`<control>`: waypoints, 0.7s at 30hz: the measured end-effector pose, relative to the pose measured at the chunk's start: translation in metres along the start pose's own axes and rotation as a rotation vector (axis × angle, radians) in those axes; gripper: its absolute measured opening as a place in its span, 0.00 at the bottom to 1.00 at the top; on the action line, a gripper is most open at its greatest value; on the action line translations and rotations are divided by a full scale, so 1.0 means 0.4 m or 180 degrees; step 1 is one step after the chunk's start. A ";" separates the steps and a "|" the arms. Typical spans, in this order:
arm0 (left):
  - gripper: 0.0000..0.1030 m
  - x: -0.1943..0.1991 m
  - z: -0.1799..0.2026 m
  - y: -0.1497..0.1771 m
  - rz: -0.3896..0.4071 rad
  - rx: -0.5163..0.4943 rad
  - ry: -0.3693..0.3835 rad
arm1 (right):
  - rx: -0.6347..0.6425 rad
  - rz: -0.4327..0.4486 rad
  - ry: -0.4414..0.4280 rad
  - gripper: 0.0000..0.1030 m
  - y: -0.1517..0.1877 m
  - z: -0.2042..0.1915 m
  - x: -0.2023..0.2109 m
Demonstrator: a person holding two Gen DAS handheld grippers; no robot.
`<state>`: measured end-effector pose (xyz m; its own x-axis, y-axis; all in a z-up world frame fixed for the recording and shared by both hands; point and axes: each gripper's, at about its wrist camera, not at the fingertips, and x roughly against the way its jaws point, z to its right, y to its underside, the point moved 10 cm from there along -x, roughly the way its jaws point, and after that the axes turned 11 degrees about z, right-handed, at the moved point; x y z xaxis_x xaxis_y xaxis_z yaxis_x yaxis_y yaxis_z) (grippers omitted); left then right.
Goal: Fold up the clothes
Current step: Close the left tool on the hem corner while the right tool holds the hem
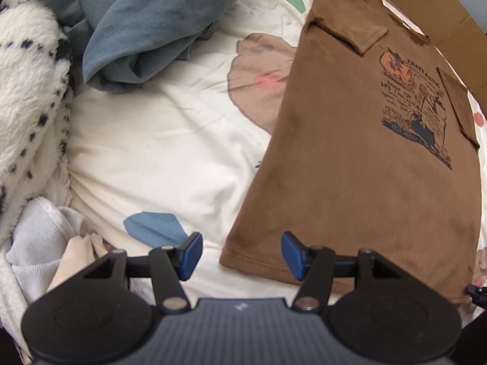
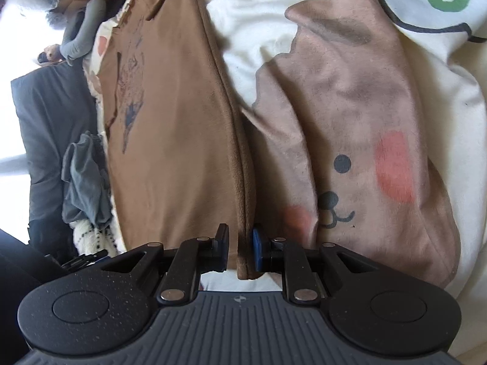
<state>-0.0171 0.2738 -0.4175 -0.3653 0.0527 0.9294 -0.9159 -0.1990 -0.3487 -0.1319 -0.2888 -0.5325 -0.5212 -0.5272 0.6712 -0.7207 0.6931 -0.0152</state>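
Brown cotton, a printed T-shirt point(image 1: 359, 164), lies flat on the cartoon-bear bedsheet point(image 1: 158, 152) with both sleeves already folded inward over the back. It stretches away ahead of both tools. The left tool point(image 1: 242, 257) hangs released just above the hem corner, jaws standing apart with nothing between them, one blue pad over the bare sheet and the other over the shirt's edge. The right tool point(image 2: 240, 251) is clenched on the shirt's side edge, a thin ridge of brown fabric pinched between its pads.

My worry is the uneven hold. With only one edge gripped, a lift from the right side would drag the shirt askew and could shake the tucked sleeves loose. The left tool sits so near the corner that it might close on the bedsheet along with the hem, or miss the lower layer. The soft bed gives little support for a crisp crease.

The shirt's long axis runs from the hem nearest the left tool straight away to the collar end, which points toward the cardboard box point(image 1: 432, 9) beyond. A crumpled blue-grey garment point(image 1: 146, 27) waits off to the far left of that tool
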 end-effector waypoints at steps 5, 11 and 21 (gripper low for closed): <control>0.58 -0.007 -0.006 -0.007 0.0016 0.0048 0.0044 | -0.0002 -0.0028 0.0200 0.16 0.018 0.019 -0.025; 0.58 -0.031 -0.001 -0.008 0.0013 0.0011 0.0107 | 0.0310 0.0020 0.0506 0.03 0.031 0.003 -0.022; 0.58 -0.046 -0.018 -0.018 0.0100 -0.0141 0.0229 | 0.0573 0.0100 0.0783 0.03 0.024 -0.010 0.013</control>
<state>-0.0050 0.2812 -0.4331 -0.4035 0.1176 0.9074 -0.9096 -0.1583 -0.3840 -0.1398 -0.2828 -0.5264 -0.4339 -0.3567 0.8273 -0.7869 0.5972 -0.1552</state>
